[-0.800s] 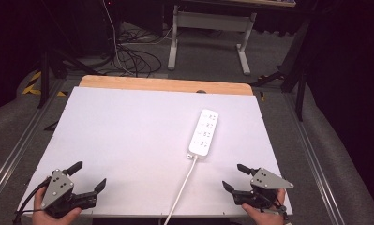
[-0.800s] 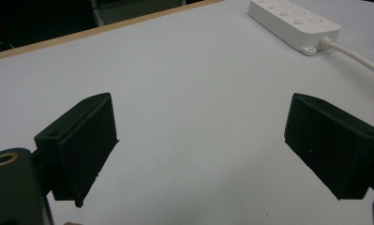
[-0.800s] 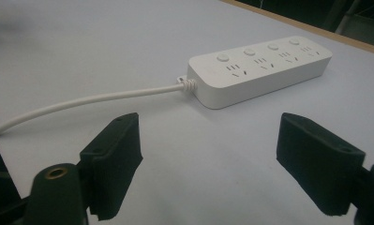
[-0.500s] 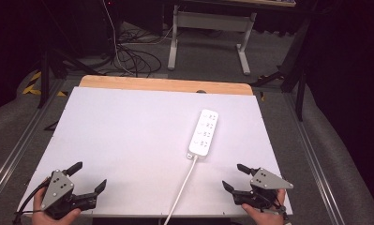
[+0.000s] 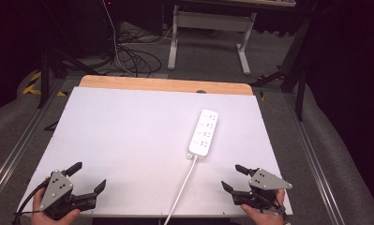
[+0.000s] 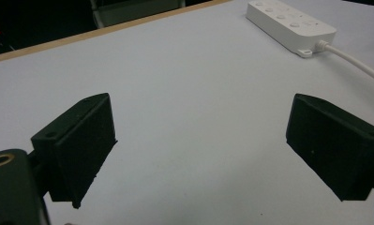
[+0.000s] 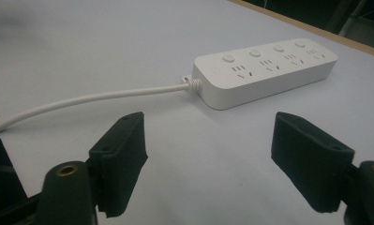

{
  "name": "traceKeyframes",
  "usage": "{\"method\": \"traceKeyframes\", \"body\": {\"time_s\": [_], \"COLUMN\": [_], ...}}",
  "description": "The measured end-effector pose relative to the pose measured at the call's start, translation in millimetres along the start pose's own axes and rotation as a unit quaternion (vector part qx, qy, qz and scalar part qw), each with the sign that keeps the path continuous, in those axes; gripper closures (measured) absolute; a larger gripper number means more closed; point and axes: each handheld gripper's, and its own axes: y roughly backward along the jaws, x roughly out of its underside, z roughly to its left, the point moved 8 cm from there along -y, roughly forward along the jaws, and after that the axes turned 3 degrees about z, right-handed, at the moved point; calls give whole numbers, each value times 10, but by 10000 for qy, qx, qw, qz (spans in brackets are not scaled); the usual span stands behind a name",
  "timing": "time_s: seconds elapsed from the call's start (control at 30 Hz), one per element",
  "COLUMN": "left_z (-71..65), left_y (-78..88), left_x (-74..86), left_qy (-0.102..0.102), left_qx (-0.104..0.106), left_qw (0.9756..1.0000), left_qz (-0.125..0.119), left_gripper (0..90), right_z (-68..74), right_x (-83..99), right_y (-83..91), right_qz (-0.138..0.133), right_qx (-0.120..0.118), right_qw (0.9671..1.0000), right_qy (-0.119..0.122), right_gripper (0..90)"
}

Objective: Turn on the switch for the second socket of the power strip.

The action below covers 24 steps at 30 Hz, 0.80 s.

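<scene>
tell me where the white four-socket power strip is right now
In the high view the white four-socket power strip lies flat right of centre on the white table, its white cord running to the near edge, nearer the right gripper.

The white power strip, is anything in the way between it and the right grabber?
Nothing visible is. The power strip lies on the white table, and bare tabletop separates it from the open right gripper. Its white cord runs toward the near edge, to the left of that gripper, not across its path.
</scene>
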Motion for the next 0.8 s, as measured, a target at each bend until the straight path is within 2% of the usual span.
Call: {"method": "traceKeyframes", "body": {"time_s": [0.2,0.37,0.8], "left_z": [-14,-3,5], "left_y": [9,9,13], "left_x": [-13,-6,-6], "left_qy": [15,19,14], "left_qx": [29,-13,-50], "left_qw": [10000,10000,10000], "left_qz": [-50,-18,-16], "left_gripper": [89,90,90], "right_z": [5,-20,-84], "right_x": [-21,-84,-379], "right_y": [3,36,23], "right_qz": [22,-10,73], "right_qx": [-16,-87,-121], "right_qw": [10000,9998,9998], "right_qy": [-29,-204,-164], "right_gripper": [283,300,301]}}
